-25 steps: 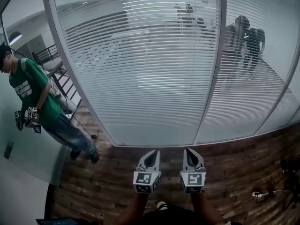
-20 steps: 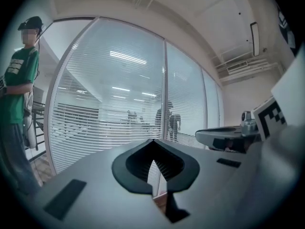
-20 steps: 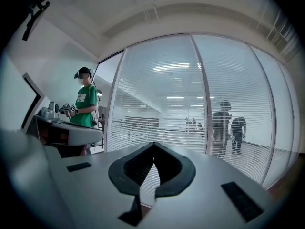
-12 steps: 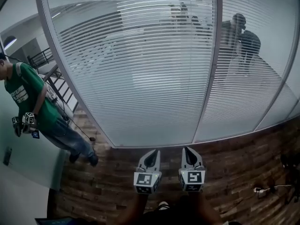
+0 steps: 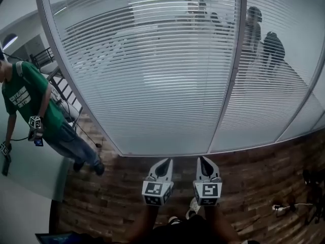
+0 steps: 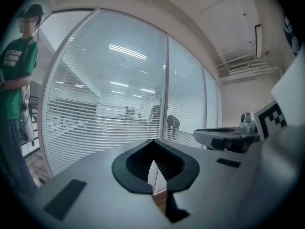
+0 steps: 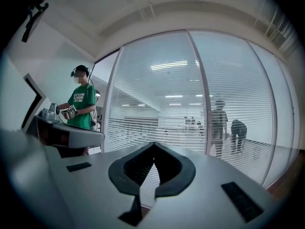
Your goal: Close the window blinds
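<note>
Head view: blinds cover glass wall ahead, above plank floor. Slats lie level, long axis left to right, tilted partly open, figures visible through gaps. Person in green shirt stands at left. Left tool and right tool side by side, apart from blinds, pointing at them. Both have jaws together, nothing held.

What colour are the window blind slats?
White slats, clearest in the head view.
</note>
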`<state>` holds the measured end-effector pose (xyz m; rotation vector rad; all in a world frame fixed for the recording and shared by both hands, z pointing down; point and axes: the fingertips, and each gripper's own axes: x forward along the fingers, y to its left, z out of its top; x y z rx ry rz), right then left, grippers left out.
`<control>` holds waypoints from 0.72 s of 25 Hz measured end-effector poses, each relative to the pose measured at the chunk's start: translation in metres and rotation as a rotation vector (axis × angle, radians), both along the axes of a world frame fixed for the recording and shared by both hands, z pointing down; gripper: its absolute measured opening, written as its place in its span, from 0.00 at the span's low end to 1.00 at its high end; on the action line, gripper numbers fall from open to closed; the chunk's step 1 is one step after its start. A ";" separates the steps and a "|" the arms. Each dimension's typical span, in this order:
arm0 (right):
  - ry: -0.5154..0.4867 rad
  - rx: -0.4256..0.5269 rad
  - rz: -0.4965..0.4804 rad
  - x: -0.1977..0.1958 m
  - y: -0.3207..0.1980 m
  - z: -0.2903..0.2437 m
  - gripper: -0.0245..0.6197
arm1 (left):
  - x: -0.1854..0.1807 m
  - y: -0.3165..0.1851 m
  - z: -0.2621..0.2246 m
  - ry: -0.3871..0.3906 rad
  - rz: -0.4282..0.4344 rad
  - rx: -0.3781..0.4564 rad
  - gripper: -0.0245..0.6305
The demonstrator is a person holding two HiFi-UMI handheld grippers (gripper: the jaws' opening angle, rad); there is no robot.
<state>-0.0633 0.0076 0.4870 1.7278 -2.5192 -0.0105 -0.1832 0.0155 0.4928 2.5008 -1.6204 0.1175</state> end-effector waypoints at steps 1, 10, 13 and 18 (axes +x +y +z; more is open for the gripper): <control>-0.002 -0.004 -0.003 0.000 -0.003 0.000 0.04 | 0.000 -0.003 0.001 0.005 -0.003 -0.004 0.03; -0.013 -0.039 -0.038 0.004 -0.051 -0.015 0.04 | 0.009 -0.049 -0.025 -0.036 -0.015 0.005 0.03; 0.001 -0.024 -0.055 0.007 -0.069 -0.005 0.04 | 0.014 -0.065 -0.017 -0.031 -0.016 0.022 0.03; -0.011 -0.043 -0.035 0.022 -0.098 -0.010 0.04 | 0.017 -0.094 -0.017 -0.031 -0.071 0.011 0.03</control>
